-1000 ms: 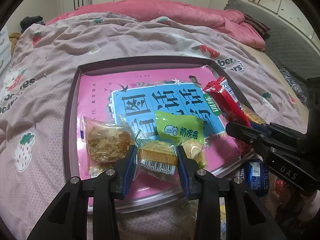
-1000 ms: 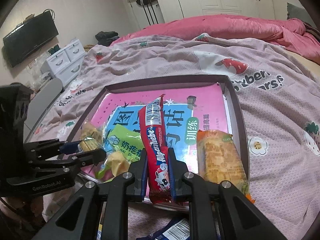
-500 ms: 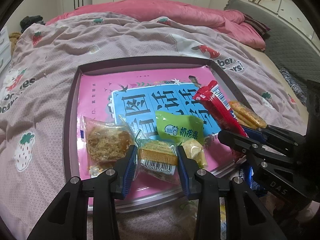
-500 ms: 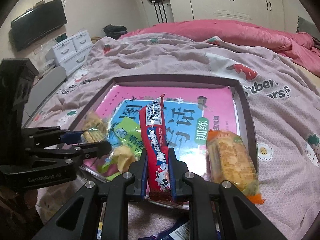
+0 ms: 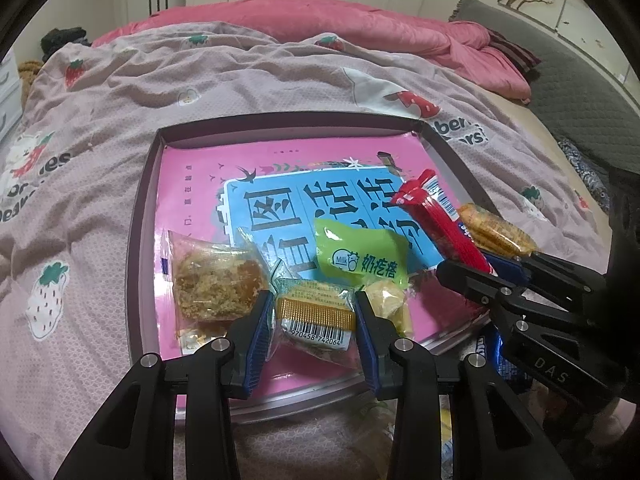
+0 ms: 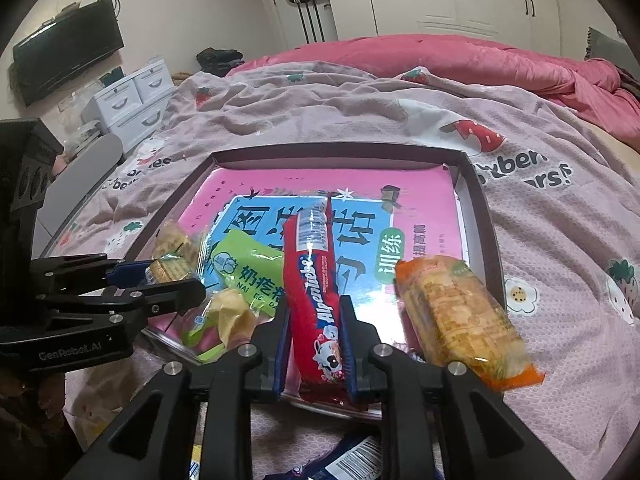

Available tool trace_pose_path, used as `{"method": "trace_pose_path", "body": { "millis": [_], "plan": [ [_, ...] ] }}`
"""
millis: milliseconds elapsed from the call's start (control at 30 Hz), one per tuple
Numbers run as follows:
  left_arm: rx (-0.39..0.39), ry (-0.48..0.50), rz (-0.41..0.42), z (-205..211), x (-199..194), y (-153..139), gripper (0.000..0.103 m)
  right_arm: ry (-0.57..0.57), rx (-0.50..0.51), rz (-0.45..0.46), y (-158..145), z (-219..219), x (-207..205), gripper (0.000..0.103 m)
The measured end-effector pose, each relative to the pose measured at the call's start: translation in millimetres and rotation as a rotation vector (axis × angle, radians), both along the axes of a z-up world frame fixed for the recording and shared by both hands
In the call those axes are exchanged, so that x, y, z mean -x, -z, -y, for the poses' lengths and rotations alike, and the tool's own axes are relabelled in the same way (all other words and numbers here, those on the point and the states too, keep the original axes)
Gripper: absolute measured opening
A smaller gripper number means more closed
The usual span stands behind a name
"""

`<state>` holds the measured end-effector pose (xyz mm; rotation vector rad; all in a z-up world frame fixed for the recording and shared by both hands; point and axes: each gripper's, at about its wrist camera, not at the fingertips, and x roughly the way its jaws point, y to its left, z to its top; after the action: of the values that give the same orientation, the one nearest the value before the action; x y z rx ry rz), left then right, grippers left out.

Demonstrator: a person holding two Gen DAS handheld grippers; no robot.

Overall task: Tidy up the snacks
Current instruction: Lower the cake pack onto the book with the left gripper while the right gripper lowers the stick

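Observation:
A dark-rimmed tray (image 5: 136,240) lined with a pink and blue book lies on the bed. My left gripper (image 5: 313,300) is shut on a small clear cake packet with a barcode (image 5: 316,320) at the tray's near edge, and shows from the side in the right wrist view (image 6: 172,280). My right gripper (image 6: 315,306) has a red Alpenliebe candy stick (image 6: 316,280) between its pads. Its jaws are opening, and the stick still leans up out of them over the tray (image 6: 484,216). In the left wrist view the right gripper (image 5: 468,268) comes in from the right.
In the tray lie a floss cake packet (image 5: 212,280), a green milk snack packet (image 5: 360,256) and an orange cracker pack (image 6: 456,312) at its right rim. A blue packet (image 6: 352,460) lies on the quilt below my right gripper. Pink bedding surrounds the tray.
The right gripper's fingers have parted slightly around the red stick, which has shifted a little left over the tray. The left gripper and its packet have not moved.

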<state>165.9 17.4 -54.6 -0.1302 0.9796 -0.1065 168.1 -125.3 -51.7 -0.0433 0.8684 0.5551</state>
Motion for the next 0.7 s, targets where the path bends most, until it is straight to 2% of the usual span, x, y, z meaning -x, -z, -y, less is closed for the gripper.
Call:
{"method": "trace_pose_path", "body": {
  "millis": [700],
  "plan": [
    [0.002, 0.008, 0.002, 1, 5, -4, 0.042, 0.032, -0.033, 0.013, -14, 21, 1, 0.028]
  ]
}}
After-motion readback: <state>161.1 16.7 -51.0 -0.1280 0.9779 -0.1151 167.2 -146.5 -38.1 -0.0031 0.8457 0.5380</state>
